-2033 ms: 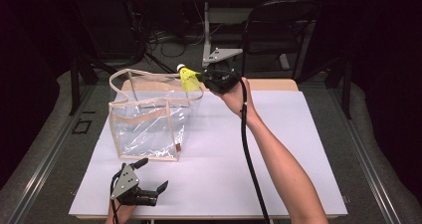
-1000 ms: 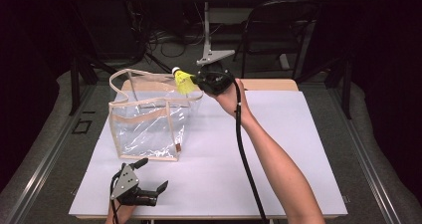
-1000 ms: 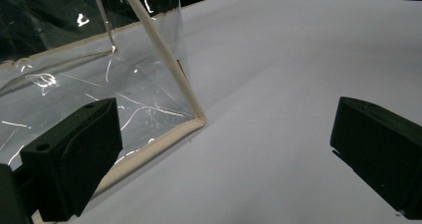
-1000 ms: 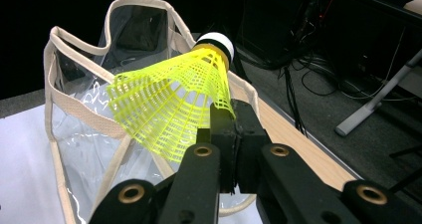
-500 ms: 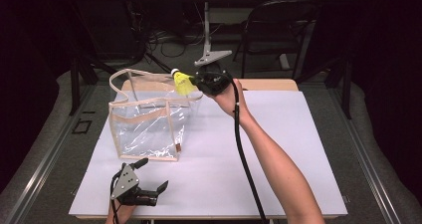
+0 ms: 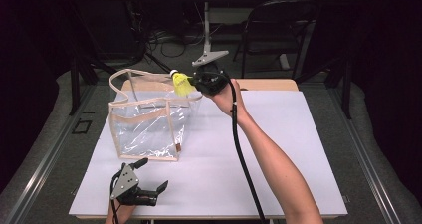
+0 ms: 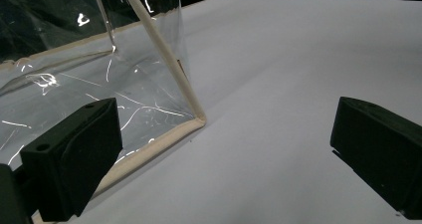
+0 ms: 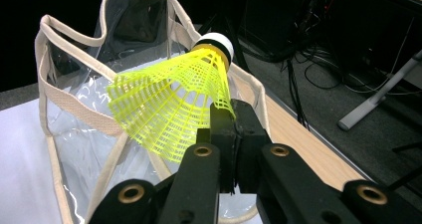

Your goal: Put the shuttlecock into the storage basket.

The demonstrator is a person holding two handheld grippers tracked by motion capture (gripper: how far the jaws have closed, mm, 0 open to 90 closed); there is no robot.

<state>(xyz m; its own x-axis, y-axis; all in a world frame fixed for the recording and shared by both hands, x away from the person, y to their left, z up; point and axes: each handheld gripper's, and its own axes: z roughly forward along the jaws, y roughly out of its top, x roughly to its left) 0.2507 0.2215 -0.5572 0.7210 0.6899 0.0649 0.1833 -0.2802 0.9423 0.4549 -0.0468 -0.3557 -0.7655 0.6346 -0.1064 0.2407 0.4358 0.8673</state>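
Note:
A clear plastic bag [image 6: 147, 122] with beige trim stands upright on the white table [image 6: 278, 154], its mouth open upward. My right gripper [image 6: 196, 83] hovers by the bag's back right rim, shut on the skirt of a yellow shuttlecock [image 6: 181, 83] with a white cork tip. In the right gripper view the shuttlecock [image 8: 171, 104] juts out above the bag [image 8: 79, 134], pinched at its mesh edge. My left gripper [image 6: 154, 176] lies near the table's front edge, open and empty; its view shows the bag's lower corner [image 7: 196, 119] between the spread jaws.
A wooden strip [image 6: 268, 84] runs along the table's far edge. Behind it stand a dark folding chair [image 6: 278, 30] and a desk leg [image 6: 209, 35], with cables on the floor. A black cable [image 6: 244, 159] trails along the right forearm.
The right gripper with the shuttlecock has crept slightly left toward the bag's mouth over the two seconds. The left gripper has stayed put.

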